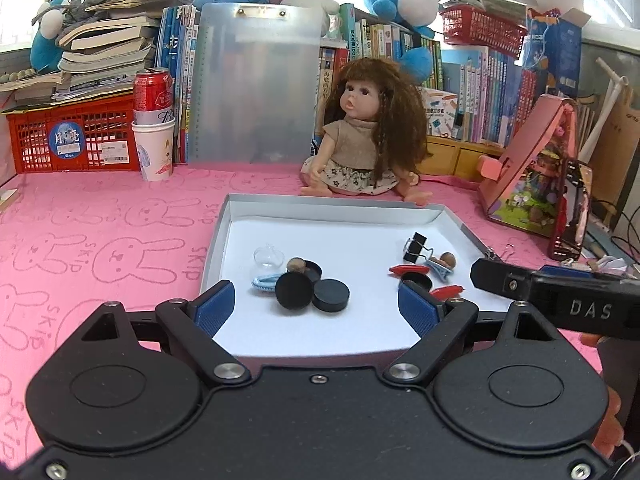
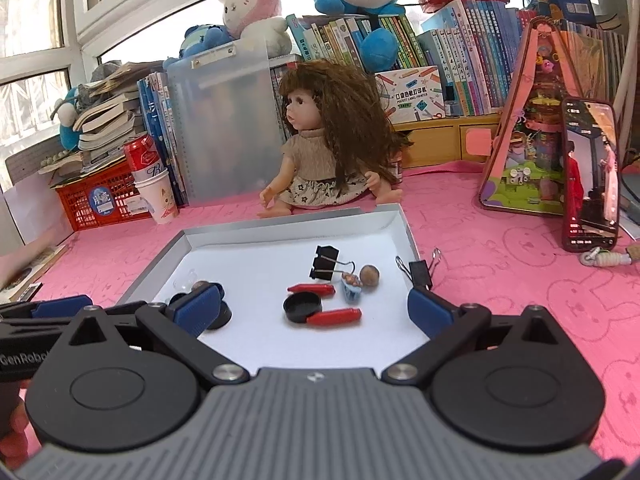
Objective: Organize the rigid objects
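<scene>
From the left wrist view, the left tool hung spread wide above the near edge of the white tray on the pink bench, nothing between its blue pads. Inside the tray, 2 black discs lay just ahead of the tool at 12 o'clock, with a clear glass bulb and a nut just beyond them. Toward 2 o'clock lay a black binder clip and 2 red pieces. The right tool entered at 3 o'clock. From the right wrist view, the right tool was spread as wide as it goes and empty, over the tray's near side. At 12 o'clock lay a black lid touching a red piece, and a second binder clip sat on the tray's right rim at 1 o'clock. A doll sat beyond the tray.
</scene>
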`<action>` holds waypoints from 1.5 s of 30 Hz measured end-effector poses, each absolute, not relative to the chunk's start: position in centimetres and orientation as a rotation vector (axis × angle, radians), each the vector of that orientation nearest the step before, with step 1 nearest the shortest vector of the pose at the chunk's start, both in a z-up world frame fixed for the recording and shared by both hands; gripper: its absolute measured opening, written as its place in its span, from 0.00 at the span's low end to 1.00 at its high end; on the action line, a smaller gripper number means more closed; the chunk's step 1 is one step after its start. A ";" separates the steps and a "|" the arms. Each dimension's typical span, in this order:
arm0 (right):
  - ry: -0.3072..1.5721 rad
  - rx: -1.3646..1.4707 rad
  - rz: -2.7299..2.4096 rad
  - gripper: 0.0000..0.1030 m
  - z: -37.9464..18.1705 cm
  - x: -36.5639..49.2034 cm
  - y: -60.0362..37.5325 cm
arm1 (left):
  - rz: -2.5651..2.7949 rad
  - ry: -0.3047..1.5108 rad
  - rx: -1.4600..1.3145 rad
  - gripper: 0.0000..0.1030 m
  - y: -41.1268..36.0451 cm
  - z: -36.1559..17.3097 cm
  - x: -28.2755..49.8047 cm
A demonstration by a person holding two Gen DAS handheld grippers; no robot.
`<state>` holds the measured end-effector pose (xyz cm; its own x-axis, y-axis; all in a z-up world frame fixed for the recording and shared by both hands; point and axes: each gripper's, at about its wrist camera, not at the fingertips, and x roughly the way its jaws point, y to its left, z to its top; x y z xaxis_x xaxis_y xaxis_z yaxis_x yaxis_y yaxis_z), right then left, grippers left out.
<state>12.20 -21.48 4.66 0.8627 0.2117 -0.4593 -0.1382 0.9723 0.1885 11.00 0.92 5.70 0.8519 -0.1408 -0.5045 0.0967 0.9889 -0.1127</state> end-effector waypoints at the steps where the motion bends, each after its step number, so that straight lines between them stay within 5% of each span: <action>1: 0.496 0.148 0.184 1.00 4.6 11.9 -21.5 | -0.126 0.536 -0.084 0.85 0.9 5.7 10.7; 34: 0.584 -0.030 0.129 1.00 -0.3 9.9 -19.6 | -0.044 0.648 -0.052 0.86 1.8 -0.3 10.0; 45: 0.645 -0.039 0.107 1.00 -0.9 11.2 -19.2 | -0.037 0.630 -0.033 0.98 1.3 -1.0 11.2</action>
<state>11.22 -19.22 -0.88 0.7937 0.0870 -0.6020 -0.1113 0.9938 -0.0031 11.18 1.29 -0.98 0.8076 -0.0444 -0.5881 0.0244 0.9988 -0.0419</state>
